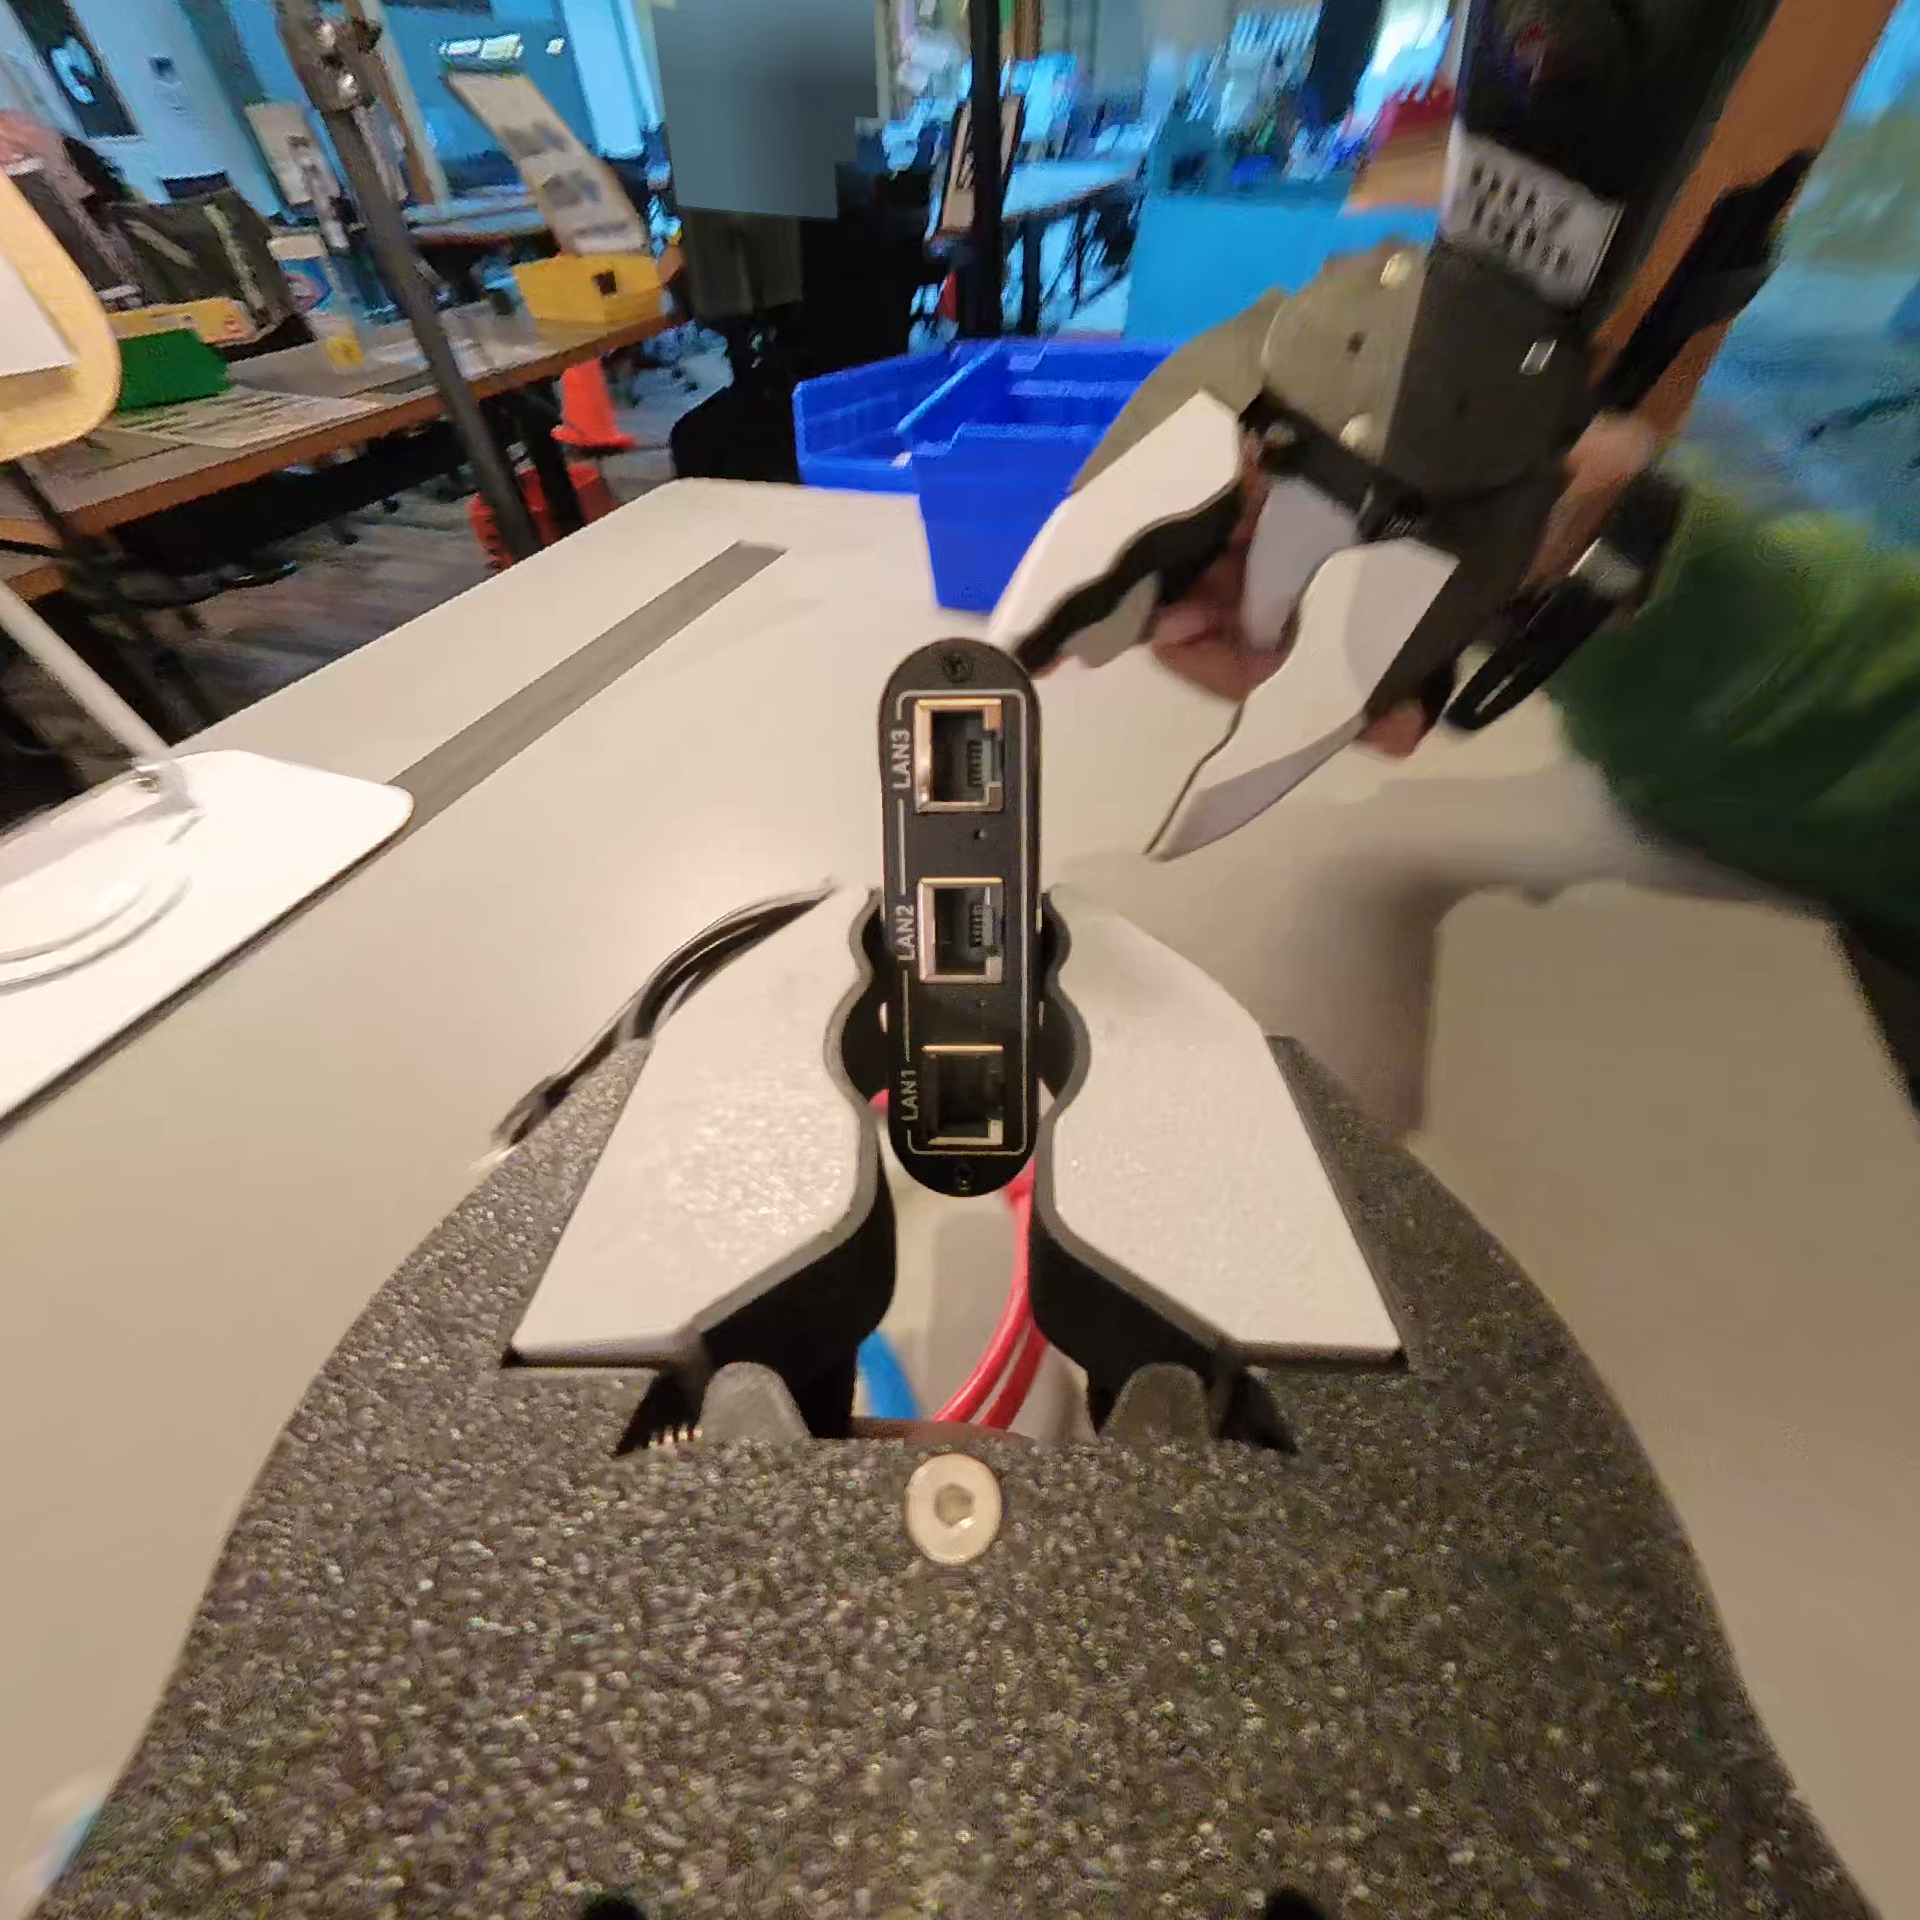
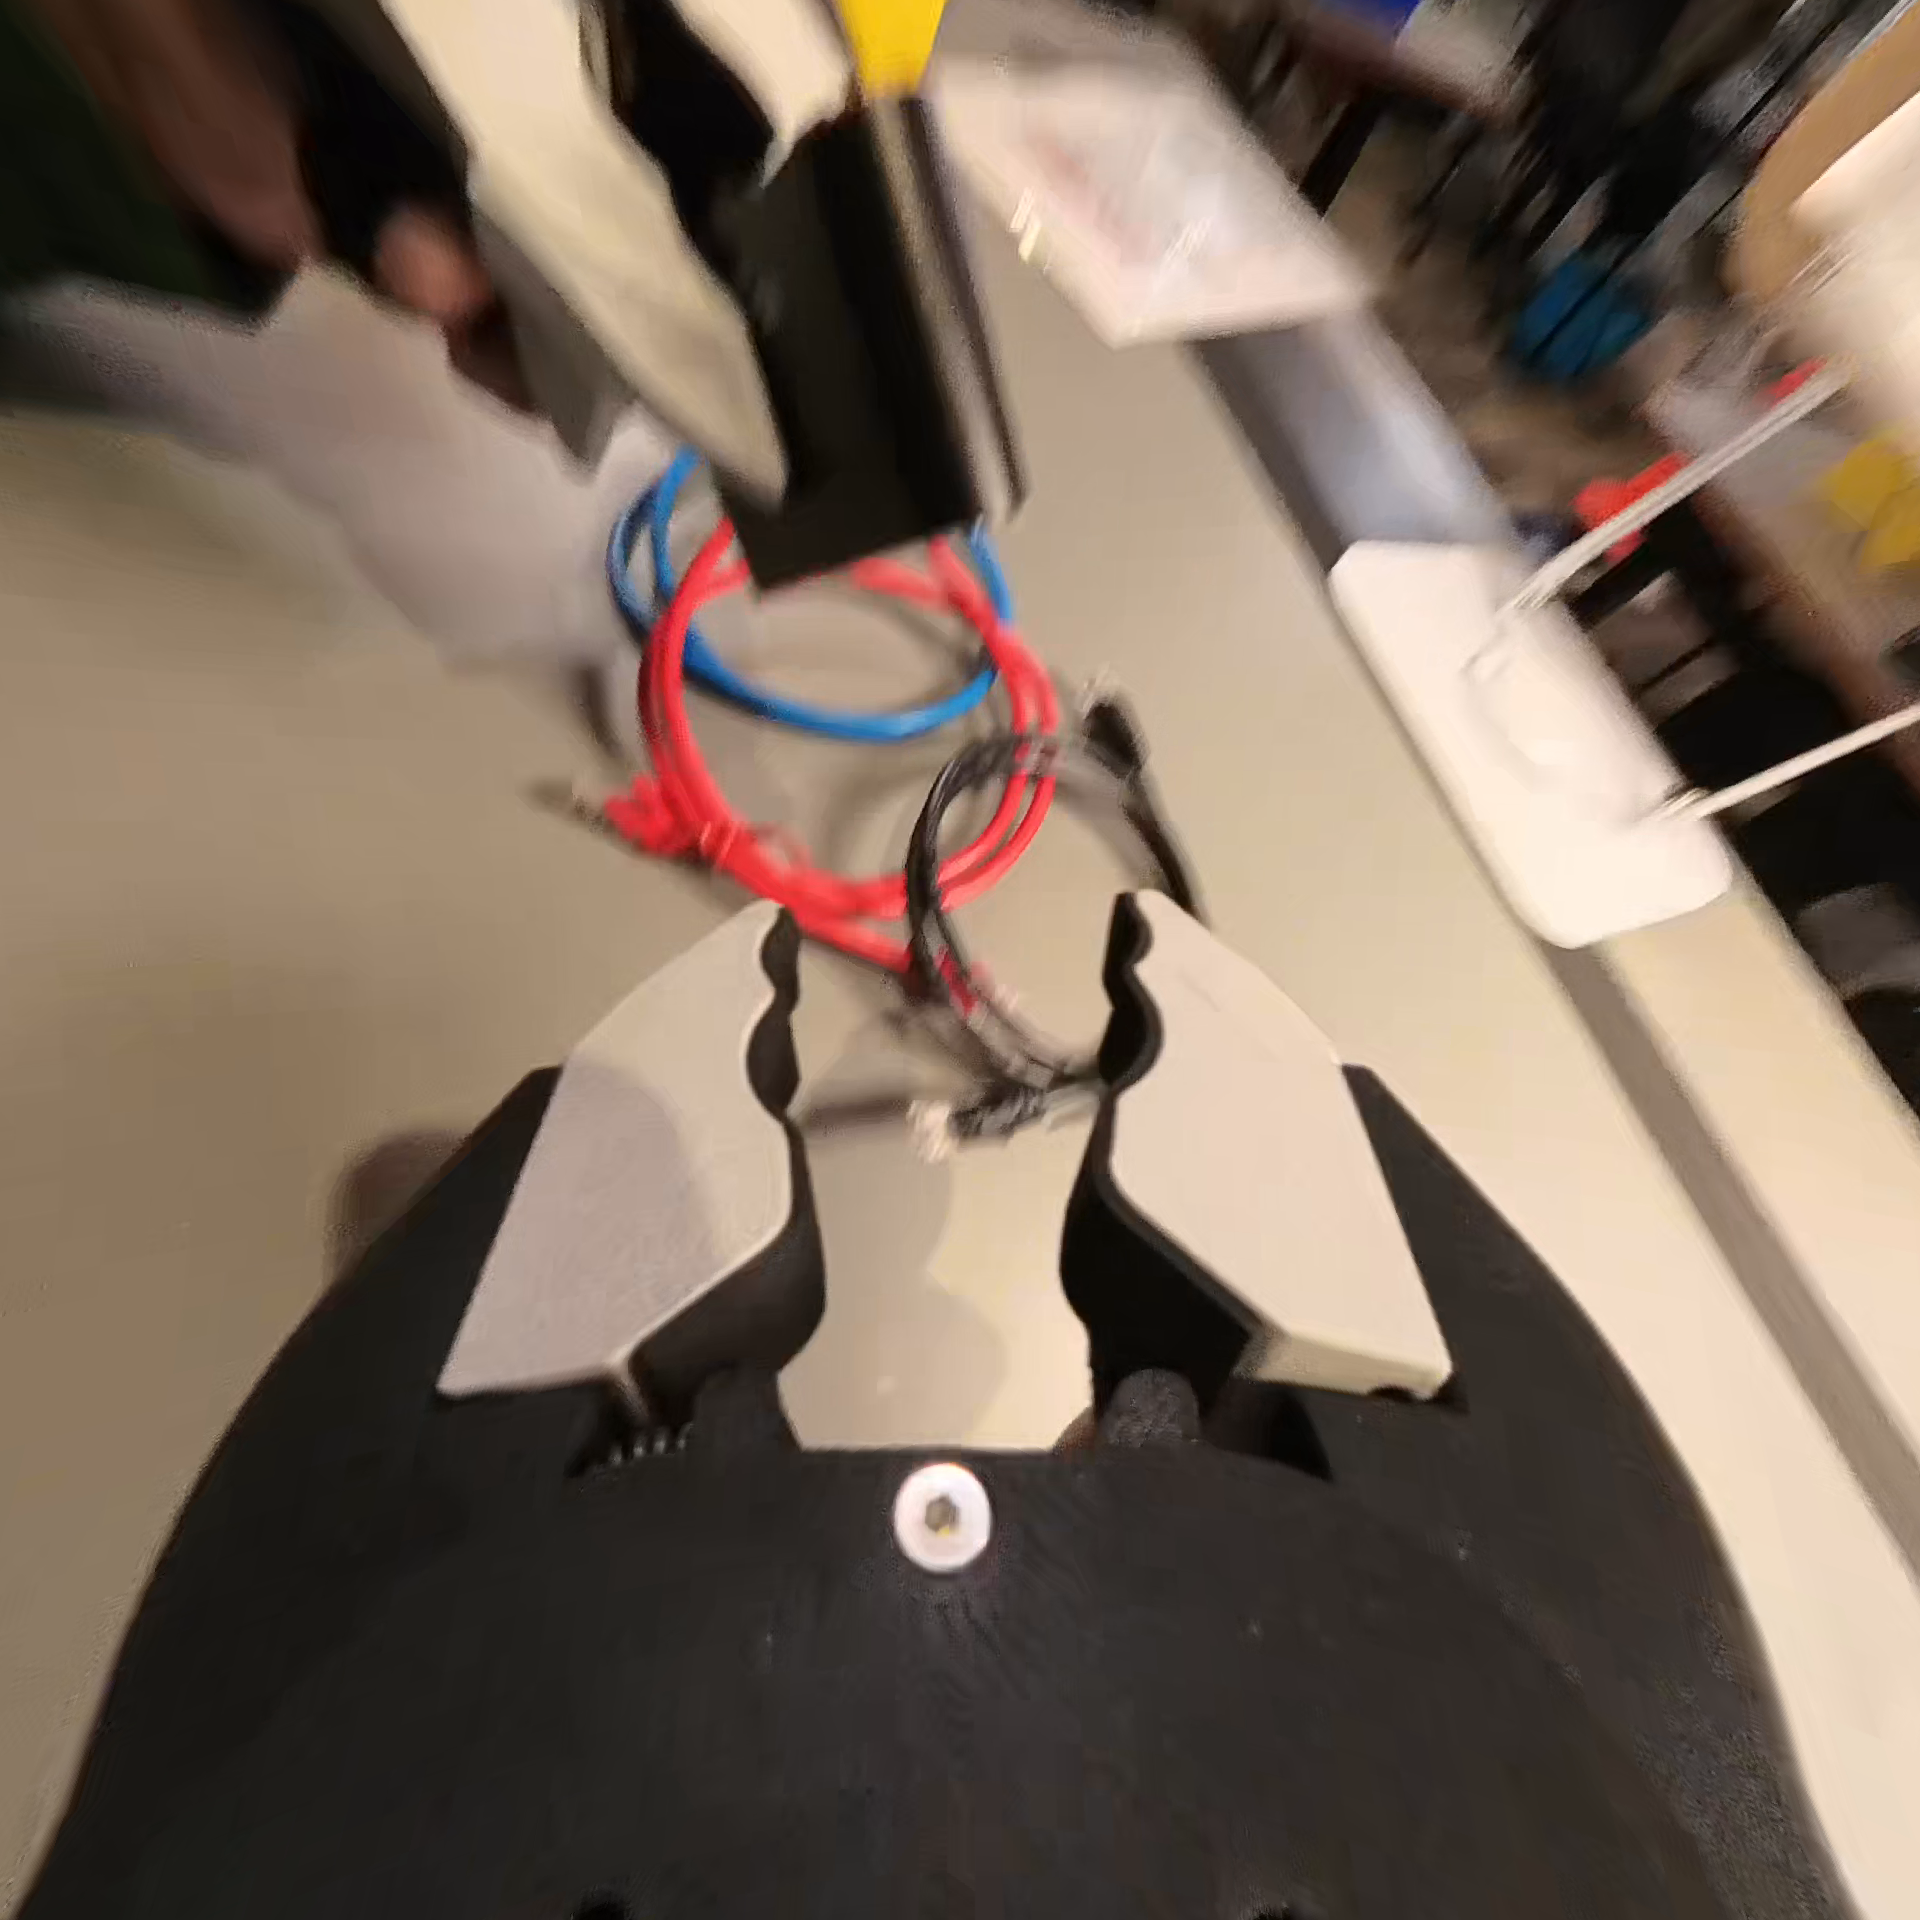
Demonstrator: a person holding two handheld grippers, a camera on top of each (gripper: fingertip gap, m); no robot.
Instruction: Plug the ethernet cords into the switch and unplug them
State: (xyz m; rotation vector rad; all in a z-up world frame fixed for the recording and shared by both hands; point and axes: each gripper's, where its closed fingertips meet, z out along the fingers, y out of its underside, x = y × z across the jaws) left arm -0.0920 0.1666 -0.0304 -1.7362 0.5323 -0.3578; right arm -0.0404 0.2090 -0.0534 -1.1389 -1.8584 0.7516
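My left gripper [image 1: 958,914] is shut on the black switch [image 1: 960,925] and holds it upright above the table, its three empty ports facing the camera. In the right wrist view the switch [image 2: 852,416] shows as a black block between the left gripper's fingers, raised over the cords. Red cord [image 2: 831,873], blue cord [image 2: 831,707] and black cord [image 2: 966,966] lie coiled on the table. My right gripper [image 2: 948,925] is open and empty above the black cord; it also shows in the left wrist view [image 1: 1101,748], open, to the right of the switch.
A white lamp base [image 1: 156,894] sits at the table's left edge and shows at the right in the right wrist view [image 2: 1527,727]. Blue bins [image 1: 977,436] stand behind the grey table [image 1: 520,1039]. A person's green sleeve [image 1: 1766,675] is at right. Spacing between my two grippers at the tips: around 8 cm.
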